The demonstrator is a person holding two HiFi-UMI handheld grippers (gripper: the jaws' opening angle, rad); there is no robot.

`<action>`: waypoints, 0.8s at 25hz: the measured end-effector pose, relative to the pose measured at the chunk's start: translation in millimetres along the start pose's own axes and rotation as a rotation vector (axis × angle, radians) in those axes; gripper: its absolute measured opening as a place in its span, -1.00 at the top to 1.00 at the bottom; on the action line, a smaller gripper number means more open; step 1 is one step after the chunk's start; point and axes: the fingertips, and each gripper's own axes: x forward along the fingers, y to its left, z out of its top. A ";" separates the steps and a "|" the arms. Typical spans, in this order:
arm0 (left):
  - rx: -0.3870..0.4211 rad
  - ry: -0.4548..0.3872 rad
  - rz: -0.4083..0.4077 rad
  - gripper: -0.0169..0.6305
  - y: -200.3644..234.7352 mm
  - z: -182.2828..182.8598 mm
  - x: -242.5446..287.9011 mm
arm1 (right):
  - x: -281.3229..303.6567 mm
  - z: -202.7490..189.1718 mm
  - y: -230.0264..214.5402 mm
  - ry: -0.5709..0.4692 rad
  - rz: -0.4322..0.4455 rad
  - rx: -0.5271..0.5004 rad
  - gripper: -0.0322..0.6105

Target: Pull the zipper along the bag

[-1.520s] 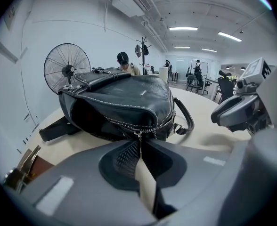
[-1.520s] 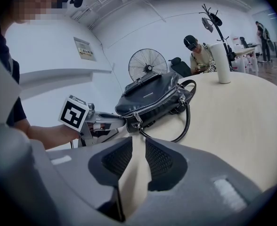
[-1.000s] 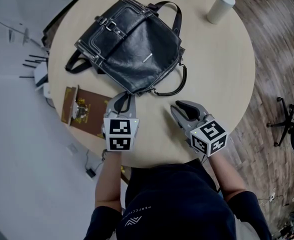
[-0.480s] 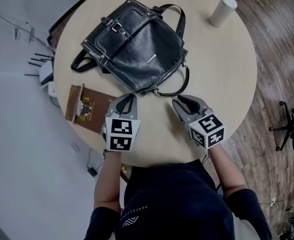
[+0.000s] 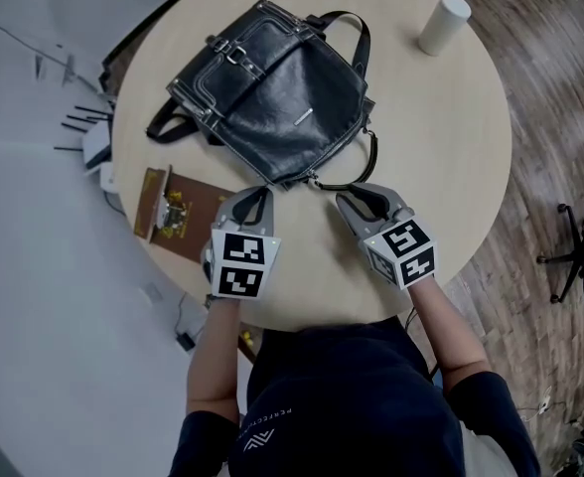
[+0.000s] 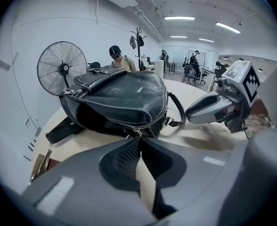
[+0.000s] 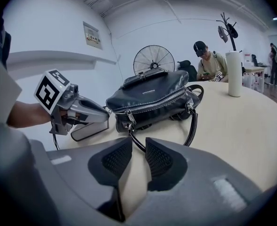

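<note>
A black leather bag lies on the round table, its zipper running along the near side. My left gripper points at the bag's near corner. Its jaws are shut and empty, and the metal zipper pull hangs just beyond the tips. My right gripper stands open at the bag's handle strap. The strap runs into the gap at the fingertips and the pads do not press on it.
A white cylinder cup stands at the table's far right. A brown booklet lies at the left edge beside my left gripper. Beyond the table stand a floor fan and a seated person.
Both grippers have crept forward to the bag. The right one has shifted left and up until its tips reach the handle strap. The left stays shut at the zipper corner.
</note>
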 end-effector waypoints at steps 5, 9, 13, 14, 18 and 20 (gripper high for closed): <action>0.004 0.004 -0.011 0.86 -2.4 1.4 1.7 | -0.3 -1.3 -0.3 0.006 0.001 -0.004 0.62; 0.056 0.016 -0.009 0.86 -5.9 2.5 1.8 | 2.3 -4.5 -2.2 0.021 -0.006 -0.018 0.60; 0.077 0.019 -0.013 0.86 -8.8 3.2 0.2 | 6.2 -6.6 -2.2 0.030 0.005 -0.012 0.59; 0.079 0.018 -0.016 0.86 -9.7 3.4 -0.3 | 7.1 -6.6 -1.7 0.029 0.008 -0.012 0.59; 0.101 0.017 -0.021 0.86 -12.2 3.7 -2.6 | 11.0 -10.2 1.6 0.041 0.024 -0.014 0.58; 0.109 0.017 -0.030 0.86 -14.4 4.5 -4.0 | 12.2 -10.8 2.2 0.043 0.030 -0.014 0.58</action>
